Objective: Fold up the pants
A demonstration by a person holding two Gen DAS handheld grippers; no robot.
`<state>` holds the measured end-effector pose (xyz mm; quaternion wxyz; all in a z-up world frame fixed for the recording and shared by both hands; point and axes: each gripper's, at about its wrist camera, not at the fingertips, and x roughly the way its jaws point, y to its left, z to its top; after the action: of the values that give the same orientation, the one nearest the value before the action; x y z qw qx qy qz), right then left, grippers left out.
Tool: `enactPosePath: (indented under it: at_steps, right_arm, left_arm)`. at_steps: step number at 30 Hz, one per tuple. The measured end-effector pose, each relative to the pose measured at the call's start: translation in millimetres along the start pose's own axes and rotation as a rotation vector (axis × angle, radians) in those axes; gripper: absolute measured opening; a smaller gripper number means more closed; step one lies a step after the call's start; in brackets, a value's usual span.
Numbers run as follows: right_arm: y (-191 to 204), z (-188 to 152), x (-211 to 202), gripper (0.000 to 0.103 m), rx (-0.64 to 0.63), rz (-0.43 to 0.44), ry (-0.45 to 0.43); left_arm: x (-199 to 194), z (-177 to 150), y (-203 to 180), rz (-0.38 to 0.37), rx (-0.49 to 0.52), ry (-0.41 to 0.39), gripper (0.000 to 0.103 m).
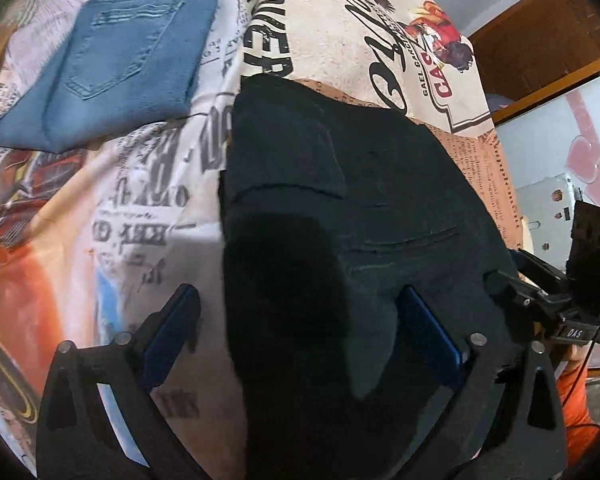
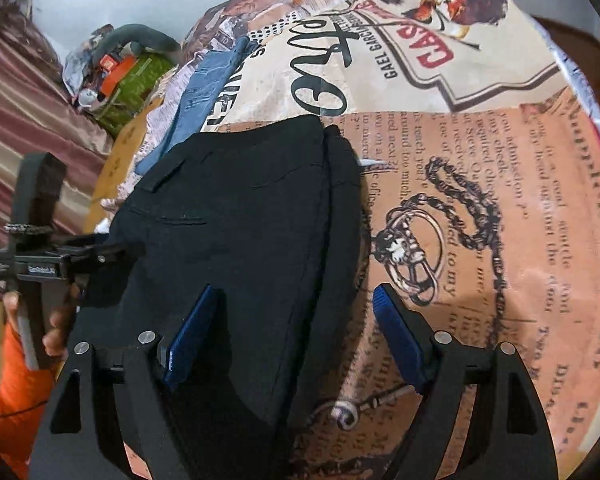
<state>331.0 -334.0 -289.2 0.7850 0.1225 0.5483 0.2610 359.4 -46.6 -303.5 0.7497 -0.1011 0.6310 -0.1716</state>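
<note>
Nearest me, my left gripper (image 1: 300,328) has its blue pads spread wide, one on each side of the near edge of the black pants (image 1: 340,208); dark cloth lies between them, but the pads are apart and clamp nothing. My right gripper (image 2: 296,328) is likewise spread, straddling the right-hand edge of the same pants (image 2: 244,216), its left pad over the cloth and its right pad over the printed bedspread (image 2: 500,208). I hold nothing in either.

Just beyond my fingers the black pants lie flat on the bedspread, a back pocket slit facing up, and already look doubled into a compact slab with a folded edge running along one side. I judge the main folds made, with perhaps one last fold or a smoothing left; I cannot tell how many layers are stacked.

Farther off, well apart from the black pair, blue jeans (image 1: 112,52) rest folded, pocket up, seemingly finished
</note>
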Motion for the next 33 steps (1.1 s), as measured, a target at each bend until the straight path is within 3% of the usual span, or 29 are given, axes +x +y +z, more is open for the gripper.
enactPosePath:
  at_steps: [6,11,15,17,19,23,29,33]
  right_arm:
    - [10.4,3.8,7.6,0.079,-0.044,0.02,0.036]
    - [14.9,8.6,13.1,0.06,-0.06,0.048,0.061]
    - [10.2,8.8,11.0,0.046,-0.046,0.055,0.051]
    - [8.6,8.8,7.6,0.033,-0.033,0.05,0.04]
    - [8.9,8.1,4.8,0.029,-0.026,0.053,0.032]
    - [16.1,4.5,0.0,0.024,-0.034,0.036,0.014]
    - [35.7,4.0,-12.9,0.019,-0.071,0.026,-0.037]
    - [52.6,7.3,-23.8,0.017,-0.093,0.022,-0.078]
  left_arm:
    - [9.4,10.7,-14.8,-0.028,0.05,0.041,0.102]
    - [11.5,12.2,-25.8,-0.037,0.067,-0.002,0.1]
    - [5.8,10.9,-17.6,-0.05,0.004,-0.045,0.081]
    - [1.2,8.0,-13.6,-0.06,-0.011,-0.054,0.075]
    - [-3.0,4.5,-12.5,-0.058,-0.015,-0.06,0.07]
    - [-13.5,-5.4,-18.2,-0.041,-0.001,-0.065,0.06]
    - [-36.7,-21.7,-23.9,-0.007,-0.019,-0.141,0.039]
    - [-59.3,-28.3,-30.0,0.006,0.004,-0.199,0.031]
